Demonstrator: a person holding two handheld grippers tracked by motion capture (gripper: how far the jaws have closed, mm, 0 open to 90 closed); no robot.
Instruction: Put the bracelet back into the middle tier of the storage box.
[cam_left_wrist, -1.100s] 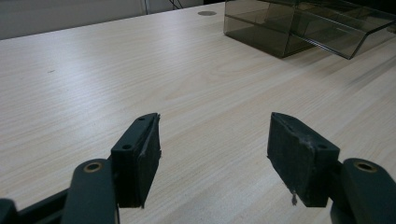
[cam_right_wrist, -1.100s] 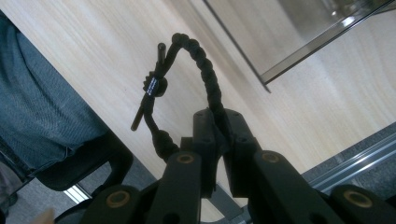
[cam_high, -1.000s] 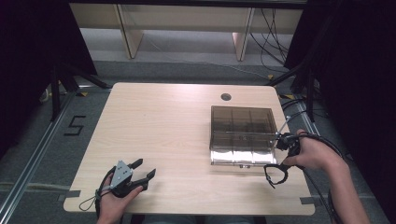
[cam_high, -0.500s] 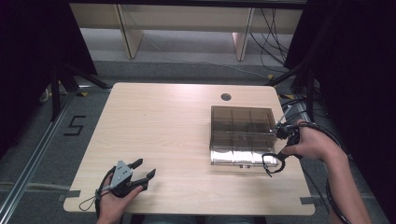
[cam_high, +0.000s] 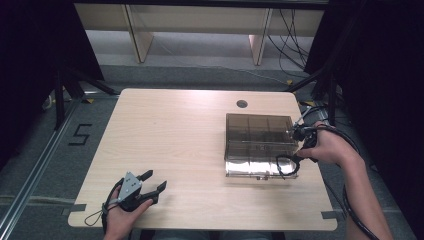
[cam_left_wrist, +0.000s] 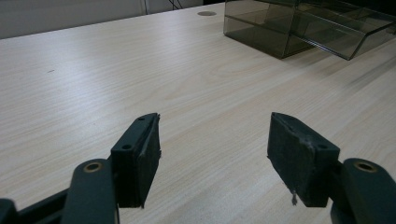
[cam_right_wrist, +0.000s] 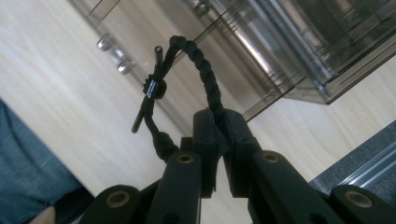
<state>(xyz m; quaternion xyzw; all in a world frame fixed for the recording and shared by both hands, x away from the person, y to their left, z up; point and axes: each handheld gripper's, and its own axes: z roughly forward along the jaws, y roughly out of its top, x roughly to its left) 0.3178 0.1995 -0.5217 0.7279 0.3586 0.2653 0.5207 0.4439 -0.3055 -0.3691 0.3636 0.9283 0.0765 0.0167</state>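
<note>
A smoky clear plastic box with compartments stands on the right half of the table; its corner also shows far off. My right gripper hangs at the box's right front corner, shut on a black braided cord loop with a small toggle. That cord loop dangles over the box's front edge. My left gripper rests near the table's front left, its jaws open wide with nothing between the pads.
The light wooden table has a round cable hole at the back. Its right edge lies close to my right gripper, with grey floor beyond. Shelving legs and cables stand behind the table.
My right gripper has carried the cord loop from beyond the box's right front corner inward, so the loop now hangs over the box's front edge. The left gripper stayed still.
</note>
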